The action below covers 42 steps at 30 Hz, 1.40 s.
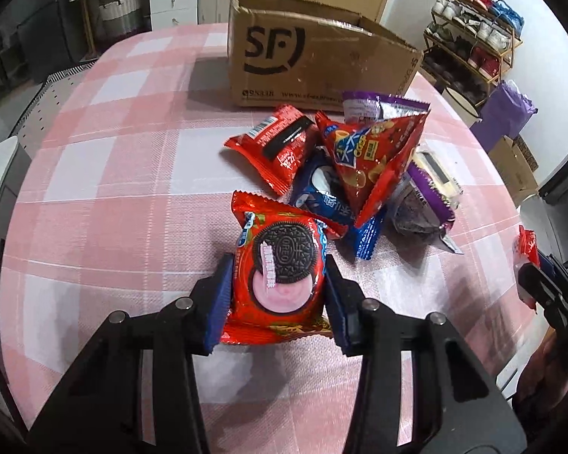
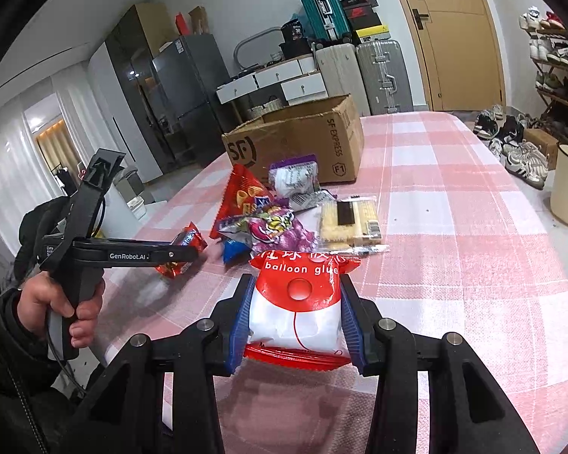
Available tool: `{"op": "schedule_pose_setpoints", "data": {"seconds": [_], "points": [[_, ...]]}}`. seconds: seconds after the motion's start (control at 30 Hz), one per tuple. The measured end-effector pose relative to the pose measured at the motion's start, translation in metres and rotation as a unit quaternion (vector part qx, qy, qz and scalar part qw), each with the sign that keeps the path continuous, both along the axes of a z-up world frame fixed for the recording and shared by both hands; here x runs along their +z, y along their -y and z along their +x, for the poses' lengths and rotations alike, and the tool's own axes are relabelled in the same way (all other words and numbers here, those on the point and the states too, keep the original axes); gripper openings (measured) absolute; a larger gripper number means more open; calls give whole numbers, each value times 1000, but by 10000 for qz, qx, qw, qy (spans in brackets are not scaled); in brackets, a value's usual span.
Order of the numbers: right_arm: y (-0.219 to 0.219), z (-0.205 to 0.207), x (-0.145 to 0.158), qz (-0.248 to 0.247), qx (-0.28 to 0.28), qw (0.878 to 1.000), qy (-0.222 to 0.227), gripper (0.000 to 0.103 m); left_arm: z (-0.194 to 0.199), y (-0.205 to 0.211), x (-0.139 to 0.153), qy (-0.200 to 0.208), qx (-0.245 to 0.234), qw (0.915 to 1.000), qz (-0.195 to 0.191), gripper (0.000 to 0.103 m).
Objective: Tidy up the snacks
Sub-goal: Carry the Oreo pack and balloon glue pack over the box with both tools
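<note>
the left gripper (image 1: 278,283) is clamping a red oreo cookie packet (image 1: 280,276) by its sides while the right gripper (image 2: 297,314) is squeezing a red-and-white balloon glue pouch (image 2: 297,310), both seemingly being carried toward the open brown cardboard box (image 1: 314,56) for sorting

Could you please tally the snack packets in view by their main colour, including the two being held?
Red packets: 4
Purple packets: 2
Blue packets: 1
Yellow cracker packets: 1
Total: 8
</note>
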State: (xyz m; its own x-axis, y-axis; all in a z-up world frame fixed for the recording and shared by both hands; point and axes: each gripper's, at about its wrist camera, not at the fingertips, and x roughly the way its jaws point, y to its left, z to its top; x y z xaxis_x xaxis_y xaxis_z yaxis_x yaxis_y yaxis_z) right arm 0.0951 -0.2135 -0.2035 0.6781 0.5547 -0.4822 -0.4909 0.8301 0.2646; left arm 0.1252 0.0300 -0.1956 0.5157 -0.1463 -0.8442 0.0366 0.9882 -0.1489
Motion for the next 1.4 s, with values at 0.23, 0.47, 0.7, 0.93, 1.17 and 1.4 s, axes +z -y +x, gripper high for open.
{"op": "schedule_pose_setpoints", "data": {"seconds": [0.23, 0.47, 0.7, 0.93, 1.17, 1.4], "points": [[-9, -3, 18, -69, 74, 9999, 129, 43, -19, -10, 23, 271, 23, 9996, -99, 42], [-21, 1, 48, -116, 215, 9990, 371, 43, -24, -20, 57, 601, -37, 9982, -78, 42], [-40, 9, 94, -28, 419, 9961, 775, 43, -13, -29, 97, 936, -182, 9953, -142, 42], [-65, 24, 137, -152, 635, 9919, 1086, 43, 4, -32, 135, 1186, -406, 9919, -210, 42], [-83, 45, 167, -276, 790, 9885, 1260, 43, 27, -33, 163, 1346, -528, 9893, -179, 42], [-85, 79, 189, -131, 736, 9899, 1205, 43, 57, -28, 200, 1587, -622, 9853, -128, 42]]}}
